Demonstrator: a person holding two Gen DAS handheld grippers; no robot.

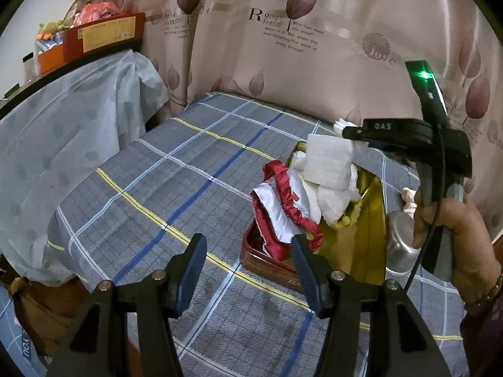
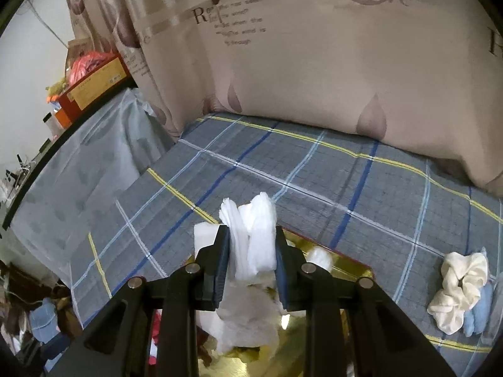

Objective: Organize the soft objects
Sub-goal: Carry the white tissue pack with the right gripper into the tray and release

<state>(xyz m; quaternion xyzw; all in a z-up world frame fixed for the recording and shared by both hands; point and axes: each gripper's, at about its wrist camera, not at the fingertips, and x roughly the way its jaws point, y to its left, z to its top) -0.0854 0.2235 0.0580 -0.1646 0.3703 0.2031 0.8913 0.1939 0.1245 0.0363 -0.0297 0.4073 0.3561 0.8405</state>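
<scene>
A red tin with a gold inside [image 1: 367, 235] lies on the plaid bed and holds a red and white satin cloth [image 1: 283, 207] and white foam pieces [image 1: 333, 194]. My right gripper [image 2: 251, 251] is shut on a folded white foam sheet [image 2: 254, 235] and holds it above the tin [image 2: 355, 267]; in the left wrist view the sheet [image 1: 330, 160] hangs from that gripper [image 1: 352, 133]. My left gripper [image 1: 248, 264] is open and empty, just left of the tin's near corner. A cream scrunchie [image 2: 459, 286] lies on a light blue one [image 2: 478, 311] at the right.
A metal pot [image 1: 402, 242] stands behind the tin by the right hand. The leaf-print curtain [image 1: 314, 47] bounds the far side of the bed [image 1: 157, 194]. A covered cabinet [image 1: 63, 119] with boxes [image 1: 103, 36] stands at the left.
</scene>
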